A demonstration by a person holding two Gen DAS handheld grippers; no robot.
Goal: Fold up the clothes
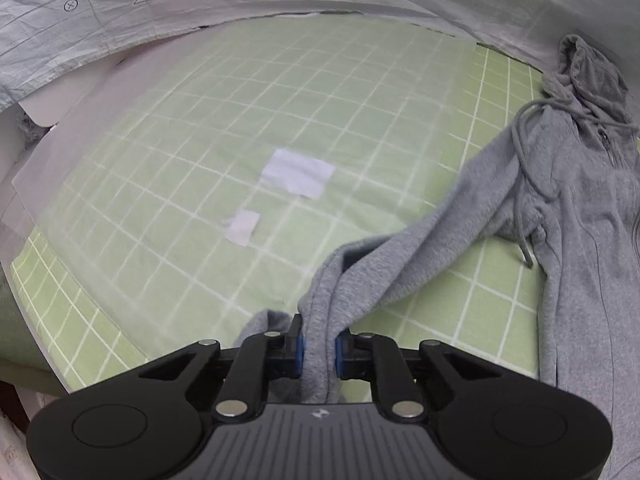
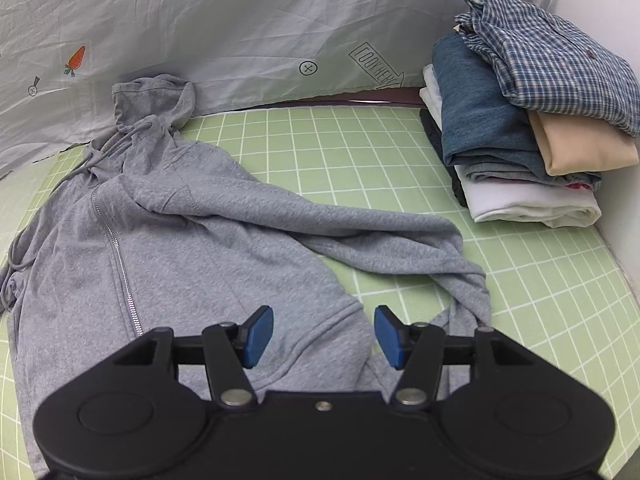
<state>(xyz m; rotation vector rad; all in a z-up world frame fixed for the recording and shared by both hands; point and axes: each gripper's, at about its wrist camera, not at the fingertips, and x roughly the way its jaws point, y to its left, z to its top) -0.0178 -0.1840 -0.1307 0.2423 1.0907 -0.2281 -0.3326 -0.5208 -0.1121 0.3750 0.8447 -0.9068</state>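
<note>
Left claw (image 1: 320, 354) pinches grey hoodie sleeve (image 1: 400, 264).

Lighting: bright, even, diffuse in both views; source not visible. Shadows: soft, faint, close under the grey hoodie (image 2: 200, 240) and beside the stack of folded clothes (image 2: 520, 128). Glare: a pale, washed-out haze over the middle and left of the green grid mat (image 1: 180, 140) in the left wrist view; grid lines there look smeared and soft. Right wrist view: sharp, fabric weave legible. Distortion: strong fisheye bowing, straight grid lines curve toward the edges; dark vignette in the upper corners.
</note>
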